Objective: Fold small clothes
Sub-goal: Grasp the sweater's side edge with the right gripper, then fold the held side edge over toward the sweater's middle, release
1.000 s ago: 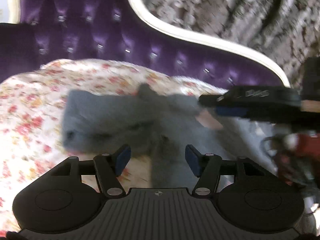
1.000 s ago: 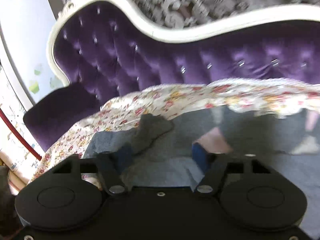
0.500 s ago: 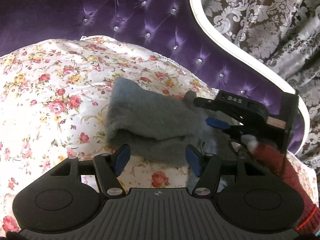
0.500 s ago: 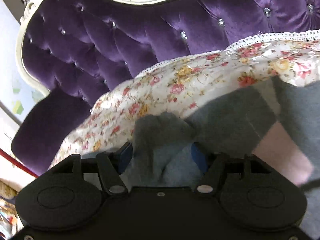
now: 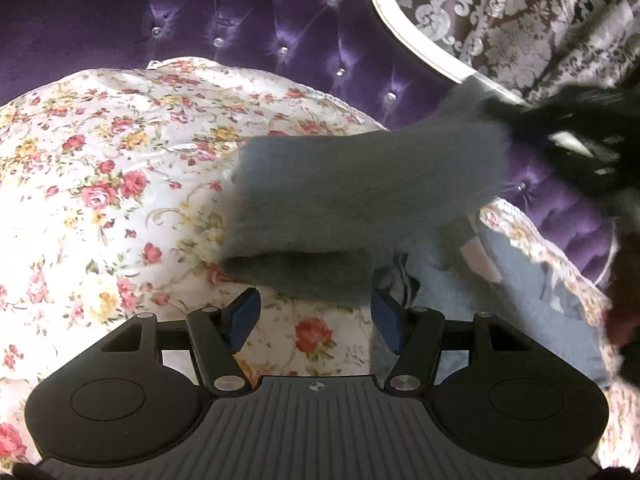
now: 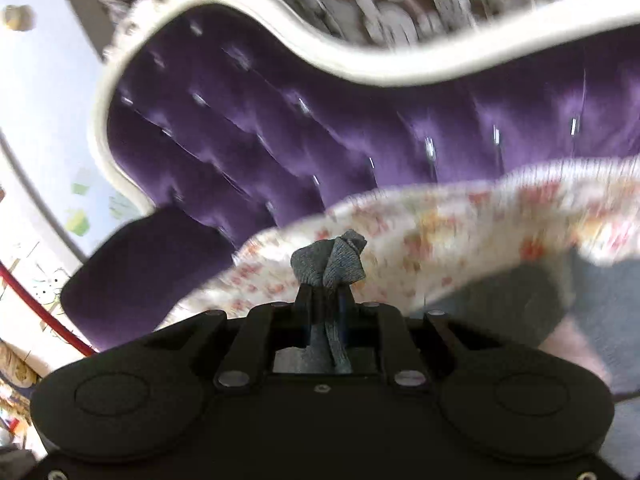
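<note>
Since half a second ago the right gripper (image 6: 326, 300) has clamped shut on a bunched corner of the grey garment (image 5: 360, 200) and lifted it, so the cloth that lay flat now hangs stretched and partly airborne at the right of the left wrist view. Its lower folded edge trails just beyond the left gripper (image 5: 316, 318), whose blue-padded fingers (image 5: 242, 314) stand wide apart and hold nothing. In the right wrist view a knot of grey fabric pokes out past the closed fingertips. Below lies the floral quilt (image 5: 100, 184), spread over the purple tufted sofa (image 5: 248, 20). Another pale grey piece (image 5: 532, 300) rests on the quilt at the near right. As I judge it, the garment already looks doubled over once, but the fold is unfinished: it must yet be laid down, squared and smoothed.
</note>
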Available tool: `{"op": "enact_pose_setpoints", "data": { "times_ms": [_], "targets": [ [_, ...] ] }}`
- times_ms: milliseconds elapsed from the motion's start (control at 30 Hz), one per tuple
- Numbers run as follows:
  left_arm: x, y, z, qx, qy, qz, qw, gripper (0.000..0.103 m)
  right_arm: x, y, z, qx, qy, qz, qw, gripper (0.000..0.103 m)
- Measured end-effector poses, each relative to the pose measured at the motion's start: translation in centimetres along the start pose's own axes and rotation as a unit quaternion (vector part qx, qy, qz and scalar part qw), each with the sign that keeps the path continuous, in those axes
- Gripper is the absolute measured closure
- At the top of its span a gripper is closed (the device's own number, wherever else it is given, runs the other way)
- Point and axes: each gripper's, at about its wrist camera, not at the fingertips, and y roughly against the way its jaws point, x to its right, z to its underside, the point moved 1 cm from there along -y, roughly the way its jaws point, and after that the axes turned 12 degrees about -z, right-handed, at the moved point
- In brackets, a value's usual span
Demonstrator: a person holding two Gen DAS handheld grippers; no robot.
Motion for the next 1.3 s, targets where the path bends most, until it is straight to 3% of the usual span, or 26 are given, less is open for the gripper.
{"op": "enact_pose_setpoints", "data": {
  "times_ms": [233, 533, 833, 933, 1000, 1100, 1200, 1300],
  "targets": [
    [1.0, -0.1, 0.7, 0.002, -0.027, 0.003, 0.9996, 0.044, -1.2, 10.5, -2.3, 0.062, 0.016, 0.038, 0.997, 0.081],
    [1.4, -0.8, 1.2, 0.005, -0.047, -0.013, 0.9988, 0.044, 2.7, 19.7, -1.4, 0.099, -0.015, 0.125, 0.987, 0.081],
    [1.8, -0.8, 1.5, 0.016, -0.061, -0.011, 0.9979, 0.044, 9.3, 21.5, 3.9, 0.063, -0.058, 0.207, 0.975, 0.08],
    [2.1, -0.9, 1.8, 0.023, -0.077, -0.014, 0.9967, 0.044, 11.4, 20.5, 5.5, 0.032, -0.057, 0.253, 0.965, 0.074],
    [2.3, -1.0, 2.0, 0.026, -0.086, -0.015, 0.9959, 0.044, 12.8, 21.1, 6.5, 0.034, -0.07, 0.274, 0.959, 0.073],
    [2.5, -0.9, 2.1, 0.03, -0.095, -0.014, 0.995, 0.044, 14.2, 22.8, 7.3, 0.064, -0.098, 0.281, 0.953, 0.054],
    [2.8, -0.7, 2.2, 0.036, -0.102, -0.009, 0.9941, 0.044, 14.8, 23.9, 7.7, 0.071, -0.098, 0.281, 0.952, 0.053],
    [3.2, -0.6, 2.4, 0.042, -0.111, -0.005, 0.9929, 0.044, 14.7, 23.8, 8.5, 0.049, -0.08, 0.275, 0.957, 0.053]
  ]
}}
